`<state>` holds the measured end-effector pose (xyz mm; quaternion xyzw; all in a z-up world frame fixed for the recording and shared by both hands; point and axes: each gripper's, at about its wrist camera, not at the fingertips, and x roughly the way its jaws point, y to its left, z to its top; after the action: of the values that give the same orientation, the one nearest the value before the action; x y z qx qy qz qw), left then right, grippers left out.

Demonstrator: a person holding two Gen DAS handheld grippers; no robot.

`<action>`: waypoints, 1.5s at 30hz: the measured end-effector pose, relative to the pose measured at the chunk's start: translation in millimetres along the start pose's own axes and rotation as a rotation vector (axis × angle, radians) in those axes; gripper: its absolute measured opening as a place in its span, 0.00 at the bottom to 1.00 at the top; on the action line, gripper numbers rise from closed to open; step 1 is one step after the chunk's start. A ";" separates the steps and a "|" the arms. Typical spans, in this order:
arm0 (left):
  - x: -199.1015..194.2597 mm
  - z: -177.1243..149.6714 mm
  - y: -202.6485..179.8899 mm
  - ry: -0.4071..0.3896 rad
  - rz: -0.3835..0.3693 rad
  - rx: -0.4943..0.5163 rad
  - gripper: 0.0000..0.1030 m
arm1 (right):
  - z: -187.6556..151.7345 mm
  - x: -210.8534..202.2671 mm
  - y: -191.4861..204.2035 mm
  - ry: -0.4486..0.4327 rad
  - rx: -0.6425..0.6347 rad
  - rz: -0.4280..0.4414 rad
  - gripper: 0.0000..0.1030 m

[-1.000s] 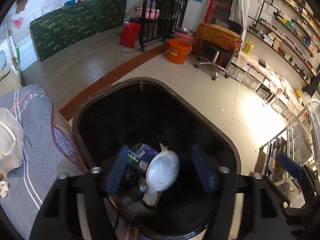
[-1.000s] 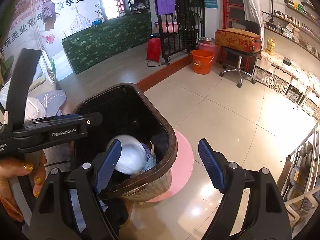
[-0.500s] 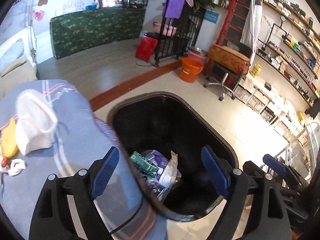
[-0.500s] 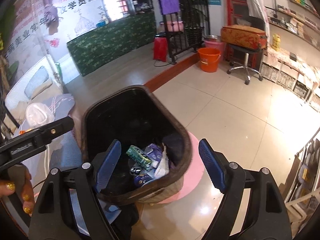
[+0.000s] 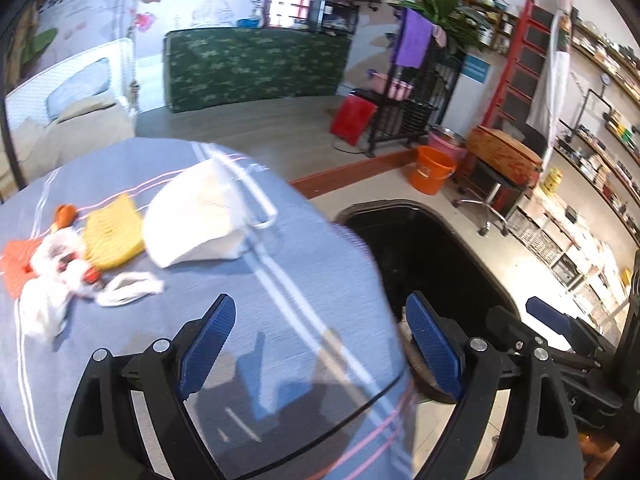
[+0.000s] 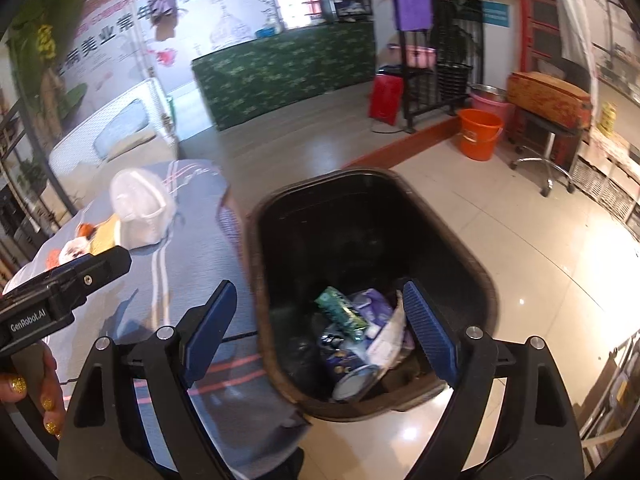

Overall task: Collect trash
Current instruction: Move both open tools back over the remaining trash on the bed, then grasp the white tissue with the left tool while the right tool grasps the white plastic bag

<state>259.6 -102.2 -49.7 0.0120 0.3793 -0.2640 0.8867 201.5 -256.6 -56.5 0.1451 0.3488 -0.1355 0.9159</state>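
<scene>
A black trash bin [image 6: 460,248] stands on the floor beside a table with a blue-grey striped cloth [image 5: 280,288]. The bin holds wrappers and a white cup [image 6: 356,376]. On the cloth lie a white mask [image 5: 196,220], a yellow sponge-like piece [image 5: 114,232], an orange scrap [image 5: 16,264] and crumpled white tissue [image 5: 60,292]. My left gripper [image 5: 320,348] is open and empty above the table's edge, the bin [image 5: 420,248] to its right. My right gripper [image 6: 320,340] is open and empty above the bin's near rim. The mask also shows in the right wrist view [image 6: 140,208].
An orange bucket [image 6: 478,134], a pink basin [image 6: 490,102] and a swivel stool with a patterned box [image 6: 548,100] stand beyond the bin. A black rack [image 6: 436,72] and a red bag [image 6: 386,94] are further back. Shelves line the right wall [image 5: 592,184].
A round white piece that was between my left fingers over the bin a second ago is gone from them. My left gripper has swung left from over the bin to over the table. The right gripper has shifted slightly.
</scene>
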 end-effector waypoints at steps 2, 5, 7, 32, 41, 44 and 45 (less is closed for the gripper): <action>-5.2 -3.6 13.9 -0.002 0.022 -0.018 0.83 | -0.6 1.1 9.0 0.003 -0.015 0.015 0.82; -13.2 -10.6 33.4 -0.010 0.060 -0.049 0.83 | -1.9 1.8 21.4 0.007 -0.035 0.039 0.82; -17.7 -13.5 44.4 -0.010 0.086 -0.071 0.83 | -1.9 2.7 32.0 0.008 -0.051 0.058 0.82; -39.8 -26.5 203.5 0.019 0.305 -0.290 0.59 | 3.1 23.2 154.8 0.054 -0.273 0.233 0.83; -32.3 -30.5 225.5 0.048 0.242 -0.326 0.25 | -0.2 26.7 198.0 0.085 -0.357 0.302 0.83; -46.3 -33.4 224.9 0.010 0.240 -0.332 0.16 | -2.3 31.5 221.1 0.099 -0.416 0.339 0.83; -50.3 -33.6 224.1 -0.001 0.240 -0.333 0.15 | -3.2 34.8 230.0 0.111 -0.440 0.356 0.83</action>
<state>315.2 121.1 -79.6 -0.0900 0.4132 -0.0902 0.9017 305.1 -48.8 -43.0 0.0089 0.3885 0.1143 0.9143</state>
